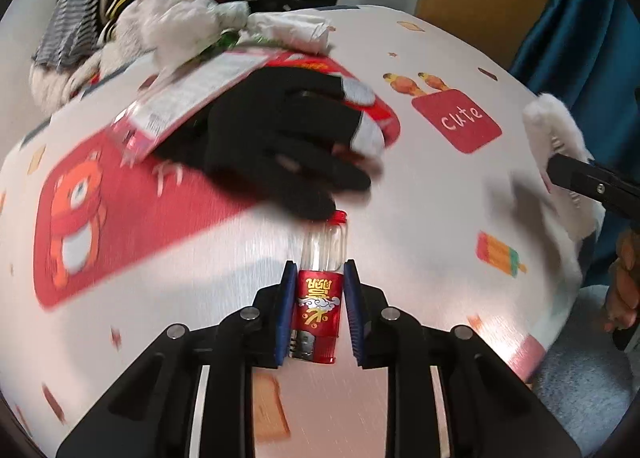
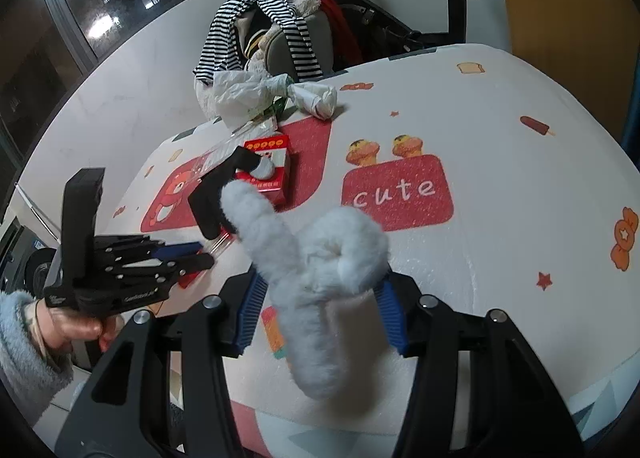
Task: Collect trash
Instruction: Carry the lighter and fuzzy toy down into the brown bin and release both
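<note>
2 blue ribbed pads of left hand-held gripper (image 1: 319,308) clamp a glossy red lighter (image 1: 318,308); right grips fluffy glove (image 2: 320,258).

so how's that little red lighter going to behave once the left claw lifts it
The lighter looks rigid: a hard plastic body. Its glossy wrap and clear shell may be slippery against the left claw. Small and see-through at the top, it is probably light and should lift easily.
</note>
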The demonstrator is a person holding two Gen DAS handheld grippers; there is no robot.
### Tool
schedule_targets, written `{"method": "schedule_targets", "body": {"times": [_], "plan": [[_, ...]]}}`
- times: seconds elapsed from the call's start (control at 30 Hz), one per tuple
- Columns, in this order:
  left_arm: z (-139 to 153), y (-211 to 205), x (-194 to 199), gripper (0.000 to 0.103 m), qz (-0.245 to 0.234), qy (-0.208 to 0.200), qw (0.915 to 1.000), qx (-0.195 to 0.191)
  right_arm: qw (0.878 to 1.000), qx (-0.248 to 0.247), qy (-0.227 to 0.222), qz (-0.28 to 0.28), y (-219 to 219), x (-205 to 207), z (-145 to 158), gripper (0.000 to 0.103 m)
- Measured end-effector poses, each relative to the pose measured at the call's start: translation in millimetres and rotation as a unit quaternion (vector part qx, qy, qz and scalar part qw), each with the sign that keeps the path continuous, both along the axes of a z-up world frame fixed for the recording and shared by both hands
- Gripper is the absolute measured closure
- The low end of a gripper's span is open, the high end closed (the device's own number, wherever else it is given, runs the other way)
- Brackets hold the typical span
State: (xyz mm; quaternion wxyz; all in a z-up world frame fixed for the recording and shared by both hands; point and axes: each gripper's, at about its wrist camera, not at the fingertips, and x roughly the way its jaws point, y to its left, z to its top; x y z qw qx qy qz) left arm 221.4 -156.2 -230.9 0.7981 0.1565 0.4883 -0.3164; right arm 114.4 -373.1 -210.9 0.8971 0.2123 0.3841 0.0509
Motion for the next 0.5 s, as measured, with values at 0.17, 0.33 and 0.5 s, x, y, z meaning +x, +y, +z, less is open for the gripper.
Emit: {"method": "schedule_targets", "body": {"times": [0.17, 0.33, 0.5], "plan": [[8.7, 25.7, -25.6, 0.08, 0.029, 0.011, 0.9989, -0.036, 1.0, 0.004, 0.0, 0.009, 13.4, -9.8, 3.8, 0.051], [21.2, 50.5, -57.6, 0.08, 0.047, 0.013, 0.9967, -0.064, 1.0, 0.011, 0.002, 0.016, 29.3, -23.4, 5.6, 0.051], [36.0, 77.4, -100.5, 0.08, 0.063, 0.0, 0.9941, -0.088, 1.0, 0.02, 0.0, 0.022, 44.8, -43.1, 10.5, 0.051]]}}
